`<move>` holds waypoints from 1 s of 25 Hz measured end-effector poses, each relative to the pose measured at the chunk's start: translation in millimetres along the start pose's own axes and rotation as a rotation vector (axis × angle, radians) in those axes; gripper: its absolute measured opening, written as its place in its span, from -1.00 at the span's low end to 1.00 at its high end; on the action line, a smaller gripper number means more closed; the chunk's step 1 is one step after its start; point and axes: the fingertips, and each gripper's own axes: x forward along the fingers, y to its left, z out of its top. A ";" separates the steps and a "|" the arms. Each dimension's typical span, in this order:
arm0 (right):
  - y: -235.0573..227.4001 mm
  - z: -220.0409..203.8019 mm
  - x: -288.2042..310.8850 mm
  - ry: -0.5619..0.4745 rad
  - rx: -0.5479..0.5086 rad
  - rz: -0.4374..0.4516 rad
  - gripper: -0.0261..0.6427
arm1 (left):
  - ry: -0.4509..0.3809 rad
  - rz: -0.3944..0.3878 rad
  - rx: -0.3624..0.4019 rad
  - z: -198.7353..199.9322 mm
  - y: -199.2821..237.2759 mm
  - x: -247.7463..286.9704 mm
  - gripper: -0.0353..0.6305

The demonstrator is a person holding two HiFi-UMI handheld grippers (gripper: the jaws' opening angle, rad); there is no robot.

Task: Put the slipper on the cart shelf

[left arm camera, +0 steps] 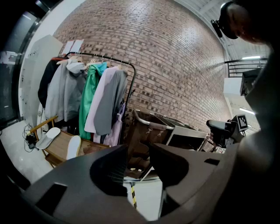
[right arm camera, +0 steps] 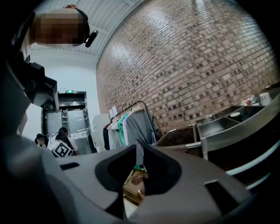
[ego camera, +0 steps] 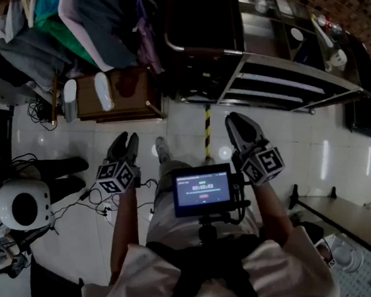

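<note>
From where I stand, the left gripper [ego camera: 125, 142] is held with its jaws moderately apart and nothing between them. The left gripper view [left arm camera: 138, 146] shows only floor tiles and a yellow-and-black striped post [left arm camera: 132, 195] through the gap. The right gripper [ego camera: 239, 120] has its jaws drawn in to a narrow slit. They also hold nothing, and its own view [right arm camera: 137, 146] shows a strip of the low wooden stand [right arm camera: 131, 186] through that slit. A white slipper [ego camera: 102, 91] stands toe-up on that stand [ego camera: 126, 96] in the upper left of the head view. A second slipper [ego camera: 69, 99] is just beside it, under the clothes rack [ego camera: 71, 24], and both are well apart from either gripper. The steel cart [ego camera: 284, 81] fills the upper right. The left gripper view shows both slippers [left arm camera: 73, 146] [left arm camera: 51, 135] at lower left and the cart [left arm camera: 188, 133] right of centre. The right gripper view shows no slipper that I can make out. It alone shows people [right arm camera: 61, 139] by lift doors at far left, with the cart [right arm camera: 236, 124] at right. Only the head view shows the small screen [ego camera: 202, 189] at the person's chest.
</note>
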 end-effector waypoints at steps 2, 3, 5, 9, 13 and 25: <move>12.5 2.2 27.7 -0.006 0.010 -0.007 -0.73 | 0.034 -0.012 0.003 0.3 20.8 9.7 -0.43; 20.2 5.0 43.3 -0.013 0.015 -0.011 -0.73 | 0.047 -0.018 0.008 2.7 32.6 14.6 -0.43; 36.5 9.5 76.8 -0.021 0.020 -0.017 -0.73 | 0.066 -0.028 0.021 11.9 59.9 24.3 -0.43; 59.9 -0.8 132.9 0.017 0.008 -0.005 -0.73 | 0.097 -0.029 0.021 25.9 112.8 40.9 -0.41; 83.8 3.4 182.9 0.012 -0.003 0.002 -0.73 | 0.121 0.007 0.000 31.0 164.6 52.6 -0.33; 119.1 6.5 252.7 0.006 -0.003 -0.049 -0.73 | 0.221 0.192 -0.167 -0.9 310.6 92.8 0.07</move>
